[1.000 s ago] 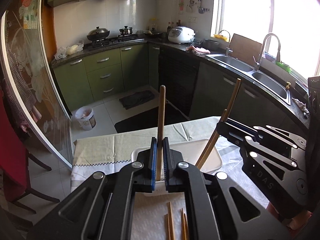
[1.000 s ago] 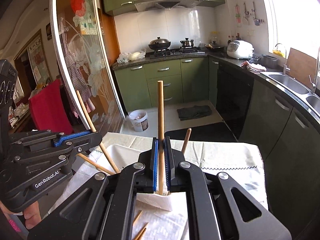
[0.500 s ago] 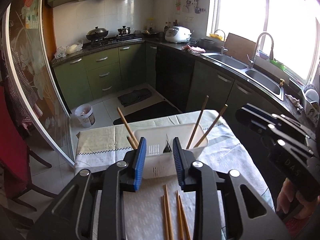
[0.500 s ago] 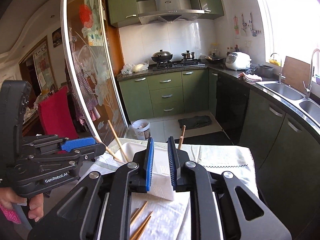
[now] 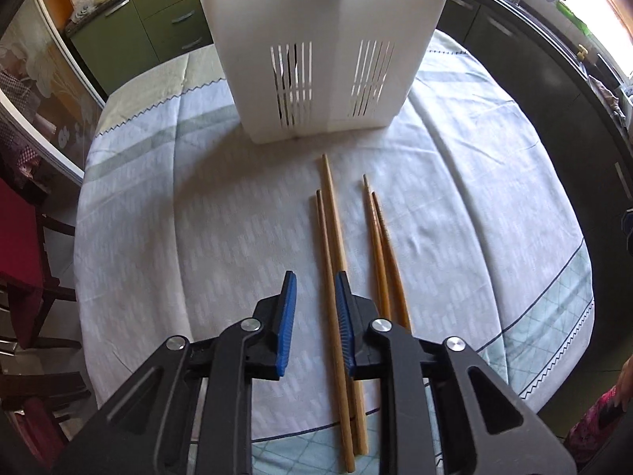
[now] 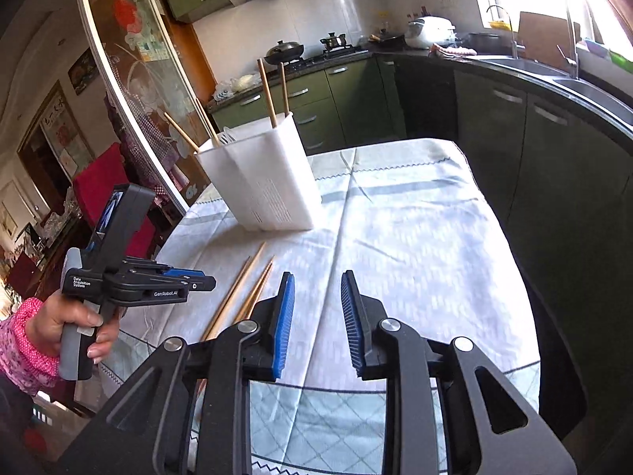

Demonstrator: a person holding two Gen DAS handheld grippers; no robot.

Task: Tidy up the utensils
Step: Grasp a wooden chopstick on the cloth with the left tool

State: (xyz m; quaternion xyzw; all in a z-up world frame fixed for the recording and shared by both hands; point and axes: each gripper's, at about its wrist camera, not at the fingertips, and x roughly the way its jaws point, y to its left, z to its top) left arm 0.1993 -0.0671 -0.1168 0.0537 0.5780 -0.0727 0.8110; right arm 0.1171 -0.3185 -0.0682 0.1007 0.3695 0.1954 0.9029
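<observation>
A white slotted utensil holder (image 5: 316, 51) stands on the table, also in the right wrist view (image 6: 265, 182), with several wooden chopsticks (image 6: 269, 93) upright in it. Several loose chopsticks (image 5: 336, 245) lie on the cloth in front of it, also in the right wrist view (image 6: 245, 293). My left gripper (image 5: 314, 277) is open, low over the cloth, its jaws either side of one chopstick pair; it also shows in the right wrist view (image 6: 190, 279). My right gripper (image 6: 318, 277) is open and empty above the cloth, right of the loose chopsticks.
The table wears a pale patterned tablecloth (image 6: 415, 237). A red chair (image 5: 16, 237) stands at its left. Green kitchen cabinets (image 6: 348, 95) and a dark counter with a sink (image 6: 573, 83) lie behind and to the right.
Both grippers let go of the chopsticks they held upright over the holder, opened, and dropped down toward the loose chopsticks on the cloth.
</observation>
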